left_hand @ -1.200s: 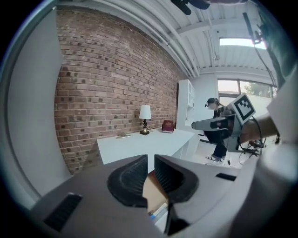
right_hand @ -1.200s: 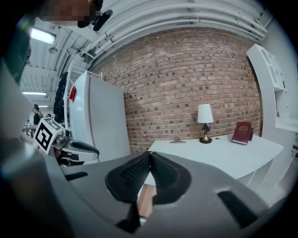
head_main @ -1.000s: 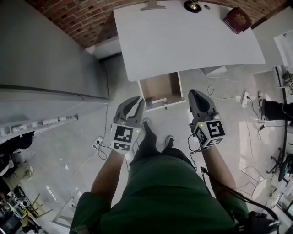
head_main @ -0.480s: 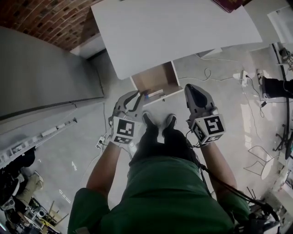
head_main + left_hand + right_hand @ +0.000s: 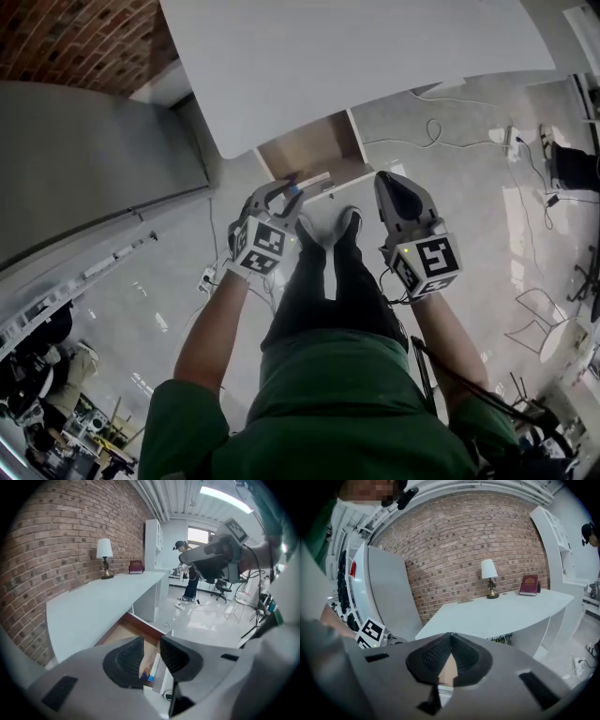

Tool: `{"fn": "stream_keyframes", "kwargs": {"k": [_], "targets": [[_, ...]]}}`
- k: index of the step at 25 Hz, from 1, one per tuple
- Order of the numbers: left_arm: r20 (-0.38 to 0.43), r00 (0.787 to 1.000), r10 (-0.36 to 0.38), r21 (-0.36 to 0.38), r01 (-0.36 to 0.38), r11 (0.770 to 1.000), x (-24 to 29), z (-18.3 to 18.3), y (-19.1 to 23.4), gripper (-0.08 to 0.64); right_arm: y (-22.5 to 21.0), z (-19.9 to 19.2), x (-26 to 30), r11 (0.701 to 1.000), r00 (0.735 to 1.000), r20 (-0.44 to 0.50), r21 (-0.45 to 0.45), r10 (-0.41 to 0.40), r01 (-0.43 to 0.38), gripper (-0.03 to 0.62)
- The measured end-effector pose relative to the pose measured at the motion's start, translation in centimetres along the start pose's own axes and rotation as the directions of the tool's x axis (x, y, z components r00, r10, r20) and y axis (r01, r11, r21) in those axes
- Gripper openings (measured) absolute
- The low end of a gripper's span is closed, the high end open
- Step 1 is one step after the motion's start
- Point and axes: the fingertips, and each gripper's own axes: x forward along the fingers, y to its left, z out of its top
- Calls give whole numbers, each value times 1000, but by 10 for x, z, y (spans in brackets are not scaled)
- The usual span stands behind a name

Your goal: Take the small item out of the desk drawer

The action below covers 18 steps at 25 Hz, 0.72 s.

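The left gripper (image 5: 284,190) now sits lower at the drawer's (image 5: 309,150) front, jaws just opening, empty, above the small item (image 5: 146,675): likely ready to grasp. The right gripper (image 5: 386,180) is closed, empty.

**Q:** How do you hold the left gripper (image 5: 286,187)?
**A:** You point it forward and down at the end of your outstretched left forearm (image 5: 214,328). Its jaws stand apart, having just been opening, and nothing sits between the pads.
**Q:** And the right gripper (image 5: 386,180)?
**A:** You carry it beside the left one, well apart from it, with your right forearm (image 5: 448,330) extended. Its jaws meet at the tips, closed on nothing.
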Motion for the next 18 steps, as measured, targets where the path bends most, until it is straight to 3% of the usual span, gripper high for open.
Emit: {"fn": "stream_keyframes", "kwargs": {"k": [9, 11, 15, 18], "targets": [[-172, 980, -100, -4, 101, 995, 71, -53, -1, 135, -20, -46, 1, 998, 997, -75, 59, -7, 11, 2], [-209, 969, -135, 4, 139, 990, 83, -66, -6, 138, -20, -51, 3, 998, 997, -79, 67, -3, 8, 3], [-287, 938, -195, 87, 229, 970, 110, -85, -14, 141, -22, -57, 6, 996, 997, -76, 87, 4, 2, 3], [-332, 918, -218, 93, 261, 961, 132, -97, -11, 141, -26, -65, 6, 995, 996, -90, 99, 2, 7, 2]]}}
